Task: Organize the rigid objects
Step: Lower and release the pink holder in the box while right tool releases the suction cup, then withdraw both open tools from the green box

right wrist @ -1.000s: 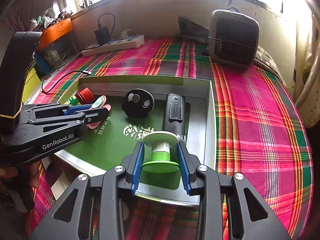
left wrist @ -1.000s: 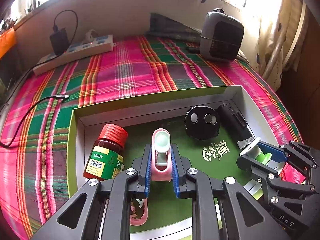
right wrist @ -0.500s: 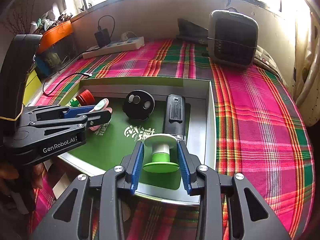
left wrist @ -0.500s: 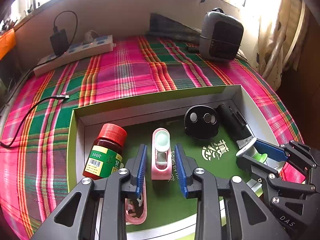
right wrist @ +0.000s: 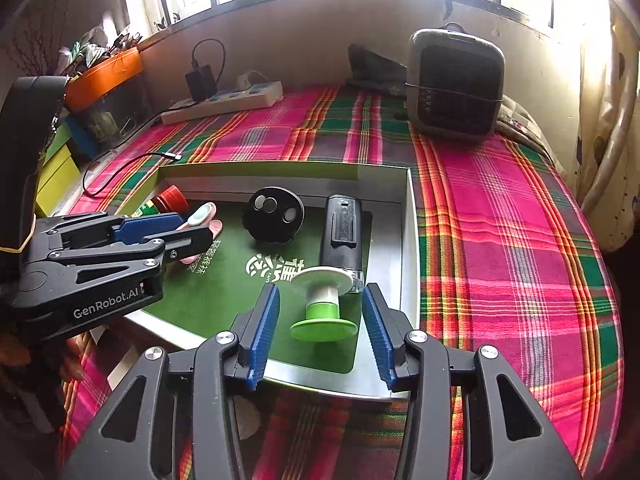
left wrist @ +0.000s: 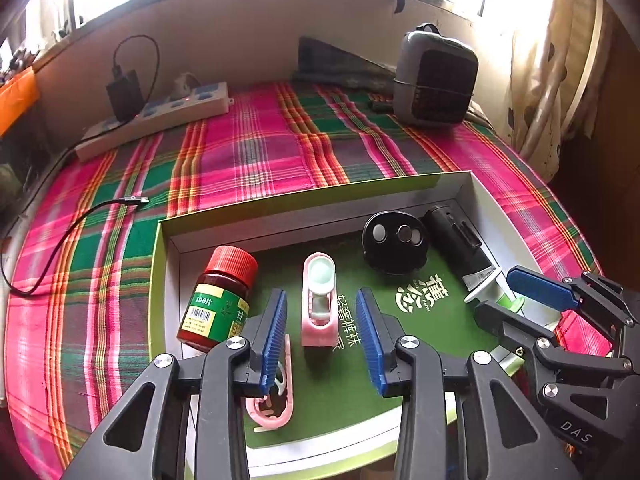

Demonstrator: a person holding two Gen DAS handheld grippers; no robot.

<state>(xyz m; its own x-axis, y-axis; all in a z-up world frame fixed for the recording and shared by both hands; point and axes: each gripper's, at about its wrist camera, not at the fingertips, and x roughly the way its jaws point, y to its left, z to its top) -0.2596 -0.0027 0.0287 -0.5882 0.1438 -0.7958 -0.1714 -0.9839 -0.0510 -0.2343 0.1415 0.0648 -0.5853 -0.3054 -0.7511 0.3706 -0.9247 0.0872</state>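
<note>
Plaid cloth [right wrist: 500,240], box [right wrist: 408,216], perhaps heater [right wrist: 456,84], windows.

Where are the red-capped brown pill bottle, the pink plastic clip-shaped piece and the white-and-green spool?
red-capped brown pill bottle [left wrist: 218,300], left wrist view, on its green label.
pink plastic clip-shaped piece [left wrist: 319,304], left wrist view, mid-body.
white-and-green spool [right wrist: 325,300], right wrist view, on its stem.

left tongs [left wrist: 322,334] parted, right tongs [right wrist: 320,330] parted
</note>
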